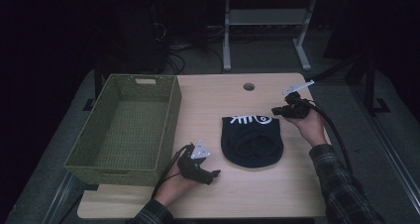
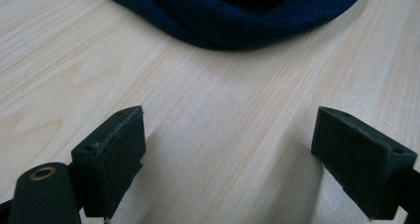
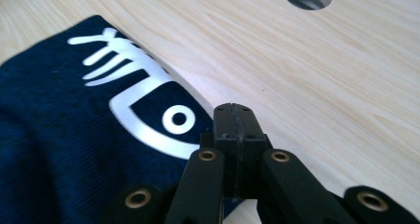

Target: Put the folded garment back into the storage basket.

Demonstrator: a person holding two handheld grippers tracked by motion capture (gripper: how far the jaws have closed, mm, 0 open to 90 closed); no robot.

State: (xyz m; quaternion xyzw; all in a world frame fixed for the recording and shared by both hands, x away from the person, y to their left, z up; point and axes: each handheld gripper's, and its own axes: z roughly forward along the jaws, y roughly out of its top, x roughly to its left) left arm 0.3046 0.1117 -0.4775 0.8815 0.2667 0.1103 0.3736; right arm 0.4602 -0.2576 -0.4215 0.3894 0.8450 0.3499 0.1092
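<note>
Dark beanie (image 1: 251, 142) lies flat — right gripper (image 3: 234, 120) pressed together at its edge, left gripper (image 2: 230, 154) spread, low.

Bare table (image 1: 267, 184) before cloth (image 1: 251, 140) — basket (image 1: 124, 130) walls left.

A dim lab or recording room — a pale wood tabletop (image 1: 237, 184) with a cable hole (image 1: 248, 86), a tangle of cables (image 1: 173, 53) on the grey floor behind, and a metal-framed desk (image 1: 267, 30) beyond — nothing homely about it.

Folded garment (image 1: 251, 140) mid-table (image 1: 277, 184), basket (image 1: 124, 127) at its left, cable hole (image 1: 248, 86) behind.
</note>
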